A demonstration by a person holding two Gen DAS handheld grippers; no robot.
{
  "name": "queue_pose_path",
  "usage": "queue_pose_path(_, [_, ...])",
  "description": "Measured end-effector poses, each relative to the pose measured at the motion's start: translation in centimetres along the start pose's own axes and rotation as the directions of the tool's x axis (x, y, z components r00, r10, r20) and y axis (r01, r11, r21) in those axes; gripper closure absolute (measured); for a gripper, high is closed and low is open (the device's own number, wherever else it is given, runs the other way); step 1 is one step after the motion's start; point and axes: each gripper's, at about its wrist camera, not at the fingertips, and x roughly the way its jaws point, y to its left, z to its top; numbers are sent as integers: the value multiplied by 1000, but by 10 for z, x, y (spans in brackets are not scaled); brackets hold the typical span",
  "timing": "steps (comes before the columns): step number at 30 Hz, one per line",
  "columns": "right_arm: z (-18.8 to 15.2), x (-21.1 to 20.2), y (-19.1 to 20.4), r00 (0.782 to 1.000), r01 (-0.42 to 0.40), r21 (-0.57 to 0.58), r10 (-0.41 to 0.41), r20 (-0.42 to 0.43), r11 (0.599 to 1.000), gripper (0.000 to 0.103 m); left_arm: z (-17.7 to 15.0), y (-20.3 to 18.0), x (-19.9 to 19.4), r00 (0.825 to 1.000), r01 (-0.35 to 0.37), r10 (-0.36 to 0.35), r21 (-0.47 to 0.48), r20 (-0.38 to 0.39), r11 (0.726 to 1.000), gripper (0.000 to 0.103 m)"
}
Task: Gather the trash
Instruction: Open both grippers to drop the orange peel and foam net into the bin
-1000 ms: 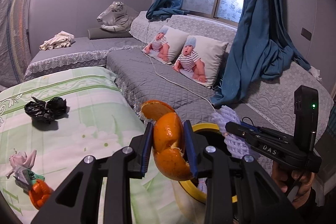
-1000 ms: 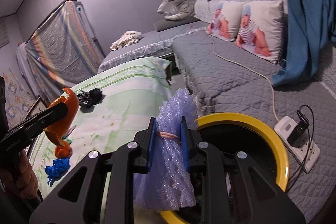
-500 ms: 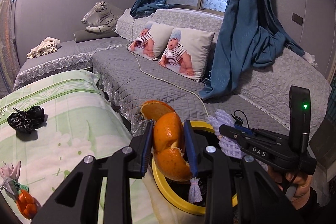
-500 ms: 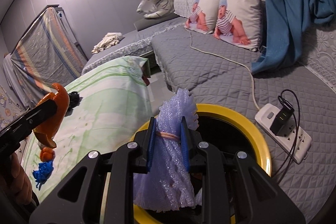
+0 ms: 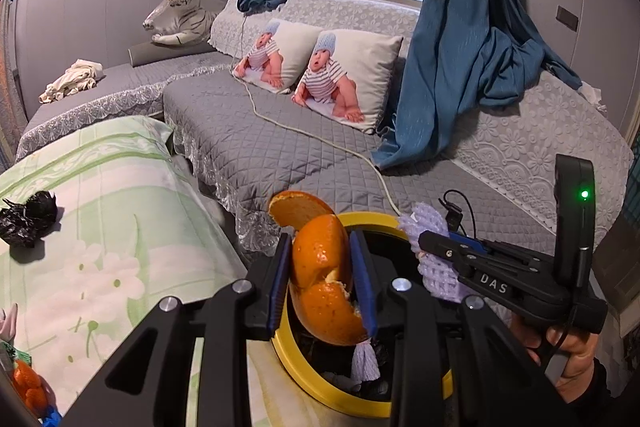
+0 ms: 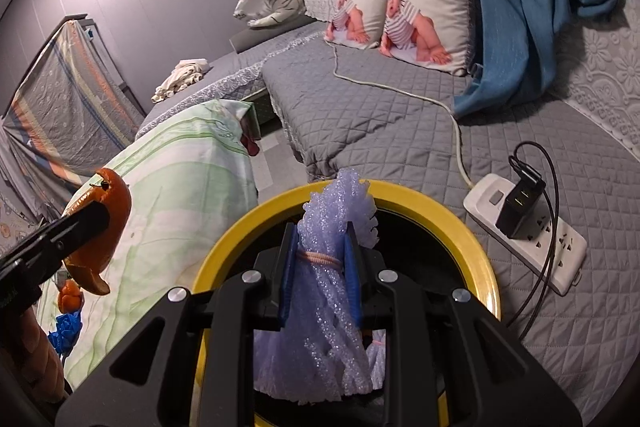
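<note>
My left gripper (image 5: 322, 279) is shut on an orange peel (image 5: 322, 275) and holds it over the near rim of the yellow-rimmed trash bin (image 5: 304, 367). My right gripper (image 6: 320, 267) is shut on a purple foam fruit net (image 6: 332, 307) tied with a rubber band, held above the mouth of the bin (image 6: 460, 219). The right gripper with the net also shows in the left wrist view (image 5: 430, 255). The peel shows at the left of the right wrist view (image 6: 100, 227). Dark trash lies inside the bin.
A green floral table cover (image 5: 100, 227) carries a crumpled black bag (image 5: 28, 219), orange scraps (image 5: 28, 383) and blue trash (image 6: 66, 331). A grey quilted sofa (image 5: 260, 139) holds baby-print pillows and a white power strip (image 6: 528, 227) with cables beside the bin.
Both grippers have moved from over the table to over the bin, keeping hold of the peel and the foam net. The bin now fills more of both views.
</note>
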Motion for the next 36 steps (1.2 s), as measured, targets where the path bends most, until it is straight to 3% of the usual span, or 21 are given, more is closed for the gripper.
queue_pose_path(13, [-10,8,-21,999,43,43,-42,-18,998,81,-14,-6,37,996,5,-6,-18,-85,1000,74])
queue_pose_path(18, [-13,11,-29,998,48,64,-46,-34,997,76,-17,-6,46,993,13,-18,-36,-114,999,73])
queue_pose_path(20, [-14,11,-33,998,49,74,-46,-36,996,73,-19,-5,47,992,20,-25,-40,-121,999,69])
queue_pose_path(22, [-15,11,-37,998,59,88,-56,-37,994,62,-19,-4,47,993,10,-16,-50,-117,999,58])
queue_pose_path(30, [-17,2,-46,998,65,121,-63,-19,991,48,-18,4,32,998,-39,35,-85,-48,996,17])
queue_pose_path(36, [-12,-9,-34,1000,20,98,-22,20,995,37,-13,21,10,997,-71,73,-130,9,989,9])
